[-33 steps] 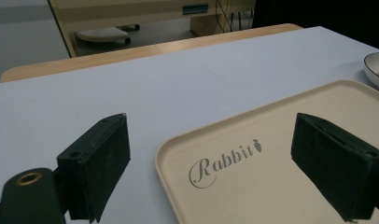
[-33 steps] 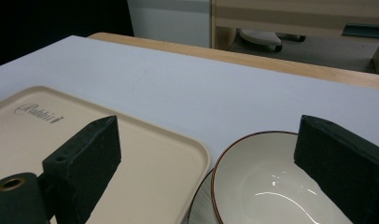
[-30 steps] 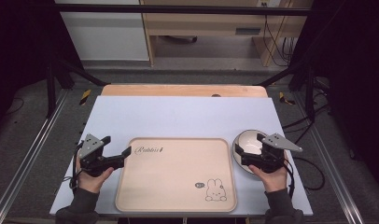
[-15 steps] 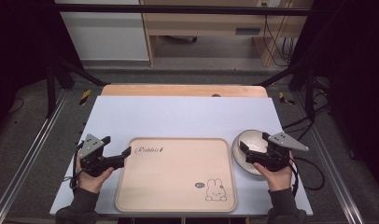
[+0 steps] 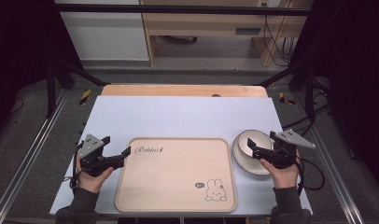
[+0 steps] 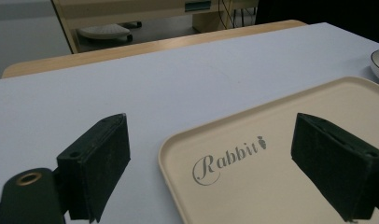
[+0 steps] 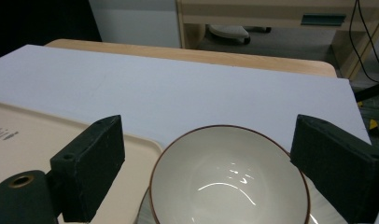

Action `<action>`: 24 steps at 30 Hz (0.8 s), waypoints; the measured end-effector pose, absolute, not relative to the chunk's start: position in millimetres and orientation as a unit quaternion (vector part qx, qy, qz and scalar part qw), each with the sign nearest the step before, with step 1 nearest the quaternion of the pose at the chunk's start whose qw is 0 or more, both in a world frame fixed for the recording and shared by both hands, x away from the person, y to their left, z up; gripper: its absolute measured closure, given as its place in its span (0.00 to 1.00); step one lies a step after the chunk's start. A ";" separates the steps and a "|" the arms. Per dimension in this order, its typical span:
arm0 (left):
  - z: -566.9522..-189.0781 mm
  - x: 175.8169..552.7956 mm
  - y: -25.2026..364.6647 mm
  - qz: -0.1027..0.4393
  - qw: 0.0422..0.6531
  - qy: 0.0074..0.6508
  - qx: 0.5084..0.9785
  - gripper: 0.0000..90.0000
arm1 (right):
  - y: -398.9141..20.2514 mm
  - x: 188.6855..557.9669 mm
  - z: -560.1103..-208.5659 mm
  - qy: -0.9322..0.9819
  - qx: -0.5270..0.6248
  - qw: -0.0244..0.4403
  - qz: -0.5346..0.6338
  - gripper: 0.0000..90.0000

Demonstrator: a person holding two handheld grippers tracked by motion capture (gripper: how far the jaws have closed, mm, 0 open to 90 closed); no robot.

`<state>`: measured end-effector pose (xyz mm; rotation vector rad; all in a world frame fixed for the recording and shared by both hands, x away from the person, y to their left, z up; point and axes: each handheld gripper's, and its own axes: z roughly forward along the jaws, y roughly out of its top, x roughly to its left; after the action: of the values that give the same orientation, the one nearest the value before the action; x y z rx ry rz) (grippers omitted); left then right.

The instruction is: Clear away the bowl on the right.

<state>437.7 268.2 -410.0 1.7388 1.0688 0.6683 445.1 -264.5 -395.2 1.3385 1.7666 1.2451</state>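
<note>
Hovering right tool (image 5: 256, 150) wide open, empty, over bowl (image 7: 229, 175) at tabletop's right edge to straddle rim; left tool (image 5: 120, 157) open, empty, at tray's (image 5: 178, 196) left corner, I'd guess to steady it.

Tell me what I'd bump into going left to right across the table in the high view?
left gripper → tray → bowl → right gripper, whose jaws reach over the bowl.

High view overhead; gripper views close, sharing tray (image 5: 178, 175).
</note>
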 end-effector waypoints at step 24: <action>-412.7 439.2 269.2 0.274 0.474 0.441 0.711 0.13 | -283.3 460.2 -404.2 0.657 0.539 0.300 0.433 0.15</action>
<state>439.2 269.2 -412.7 1.7392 1.0787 0.6696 460.2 -283.3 -404.2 1.4304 1.7442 1.1499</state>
